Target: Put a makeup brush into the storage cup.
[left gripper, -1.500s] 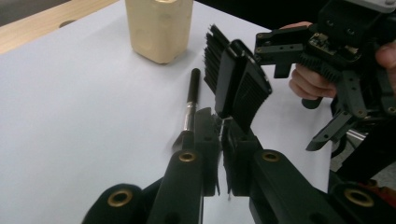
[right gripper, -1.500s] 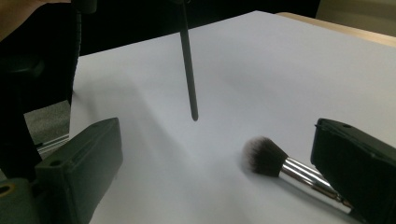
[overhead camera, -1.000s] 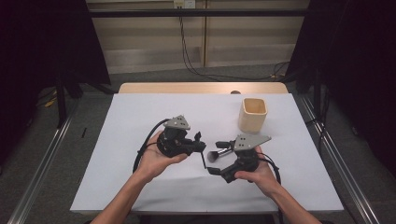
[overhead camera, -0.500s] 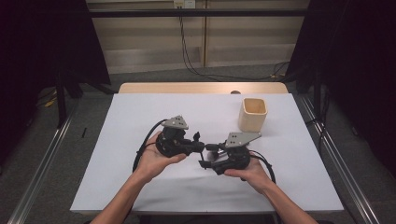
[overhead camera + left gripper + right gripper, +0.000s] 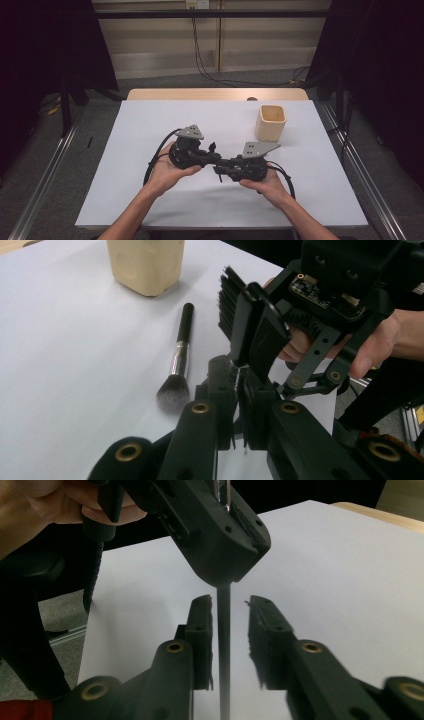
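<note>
At mid-frame of the high view, over the white worktop (image 5: 150, 125): left gripper (image 5: 235, 375), fingers clamped on a thin dark stick (image 5: 223, 645). The stick's long axis runs straight down between the fingers of the right gripper (image 5: 227, 605), which stand apart on either side of it, not touching. Makeup brush (image 5: 179, 355) lies flat below the beige cup (image 5: 271, 122).

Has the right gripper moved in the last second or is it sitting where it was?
Yes. In the high view the right gripper has swung left, away from the beige cup, and now meets the left gripper near the table's middle.
</note>
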A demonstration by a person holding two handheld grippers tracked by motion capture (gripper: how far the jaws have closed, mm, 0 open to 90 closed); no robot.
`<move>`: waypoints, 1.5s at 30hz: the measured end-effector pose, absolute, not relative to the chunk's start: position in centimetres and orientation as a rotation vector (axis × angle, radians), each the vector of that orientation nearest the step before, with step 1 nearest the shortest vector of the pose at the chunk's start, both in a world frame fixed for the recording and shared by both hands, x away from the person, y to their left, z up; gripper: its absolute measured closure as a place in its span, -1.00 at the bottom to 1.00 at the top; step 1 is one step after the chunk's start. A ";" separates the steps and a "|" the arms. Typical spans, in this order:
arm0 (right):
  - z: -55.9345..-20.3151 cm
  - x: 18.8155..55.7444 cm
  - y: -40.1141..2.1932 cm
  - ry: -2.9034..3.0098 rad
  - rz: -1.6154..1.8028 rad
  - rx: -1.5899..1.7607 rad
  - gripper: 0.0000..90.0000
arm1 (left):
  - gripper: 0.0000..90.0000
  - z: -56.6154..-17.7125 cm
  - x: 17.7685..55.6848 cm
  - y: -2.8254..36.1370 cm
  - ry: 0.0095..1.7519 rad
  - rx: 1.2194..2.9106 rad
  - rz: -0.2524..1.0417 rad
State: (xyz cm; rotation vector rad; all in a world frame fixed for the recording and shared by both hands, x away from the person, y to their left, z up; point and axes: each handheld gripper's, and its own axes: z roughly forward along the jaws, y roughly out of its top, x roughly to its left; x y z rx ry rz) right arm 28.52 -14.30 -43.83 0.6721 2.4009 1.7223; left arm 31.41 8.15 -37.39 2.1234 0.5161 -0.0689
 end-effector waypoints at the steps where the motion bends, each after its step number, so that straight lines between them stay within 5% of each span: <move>1: -43.9 28.5 -14.3 2.403 1.722 0.674 0.67 | 0.90 -37.4 31.4 8.2 0.515 2.124 -0.074; 11: -43.9 28.5 -14.3 2.418 1.737 0.669 0.89 | 0.90 -37.7 31.5 8.1 0.526 2.120 -0.078; 30: -43.6 28.3 -14.3 2.413 1.713 0.661 0.91 | 0.87 -38.2 31.5 8.3 0.542 2.054 -0.100; 45: -43.5 28.7 -15.0 2.392 1.698 0.692 0.91 | 0.32 -38.4 31.4 8.5 0.549 2.006 -0.066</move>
